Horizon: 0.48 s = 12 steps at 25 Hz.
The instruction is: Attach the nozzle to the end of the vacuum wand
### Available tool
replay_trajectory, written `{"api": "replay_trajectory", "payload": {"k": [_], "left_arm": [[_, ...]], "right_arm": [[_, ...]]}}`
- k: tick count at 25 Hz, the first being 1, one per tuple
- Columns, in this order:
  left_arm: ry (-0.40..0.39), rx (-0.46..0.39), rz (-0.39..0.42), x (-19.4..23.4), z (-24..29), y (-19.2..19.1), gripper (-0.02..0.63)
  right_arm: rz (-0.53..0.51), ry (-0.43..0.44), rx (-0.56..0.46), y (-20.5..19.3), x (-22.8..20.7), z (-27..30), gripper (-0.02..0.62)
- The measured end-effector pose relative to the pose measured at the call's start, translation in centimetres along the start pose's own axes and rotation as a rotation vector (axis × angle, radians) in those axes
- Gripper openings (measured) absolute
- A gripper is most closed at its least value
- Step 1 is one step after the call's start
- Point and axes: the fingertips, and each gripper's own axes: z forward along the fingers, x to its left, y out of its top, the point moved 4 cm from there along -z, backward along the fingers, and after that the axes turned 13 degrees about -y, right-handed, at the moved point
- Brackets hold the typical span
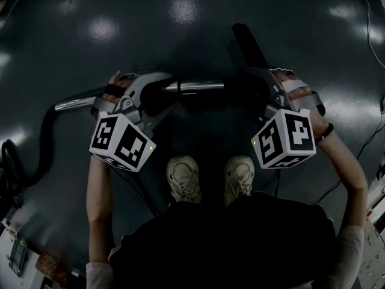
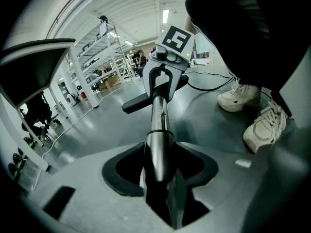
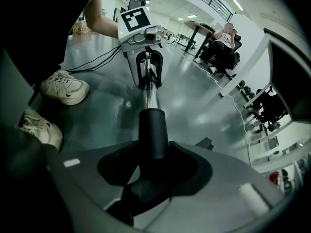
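A chrome vacuum wand [image 1: 198,87] runs level between my two grippers, above the dark floor. My left gripper [image 1: 157,99] is shut on the wand [image 2: 156,130], which passes straight between its pads. My right gripper [image 1: 257,93] is shut on the black nozzle's round neck [image 3: 152,132]. The wand's end [image 3: 149,95] disappears into that neck. The nozzle's flat black head [image 1: 248,42] sticks out beyond the right gripper, away from me; it also shows as a dark bar, the nozzle head [image 2: 137,102]. Each gripper view shows the other gripper: right gripper [image 2: 165,76], left gripper [image 3: 146,67].
A black hose [image 1: 37,142] curves off the wand's left end to the floor. My two pale shoes [image 1: 210,178] stand just below the wand. Cables [image 1: 368,23] lie at right. Shelving [image 2: 104,57] and a seated person [image 3: 223,45] are far off.
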Motion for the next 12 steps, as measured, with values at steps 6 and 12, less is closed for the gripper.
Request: {"api": "replay_trajectory", "payload": {"k": [6,12], "left_arm": [[-0.028,0.035,0.016,0.2,1.5,1.7,0.196],[-0.015,0.024,0.022,0.4,2.6,1.5,0.196]], "right_arm": [[-0.064,0.004,0.001,2.1,0.7,0.3,0.193],[-0.066,-0.016,-0.009,1.2,0.9,1.2,0.195]]}}
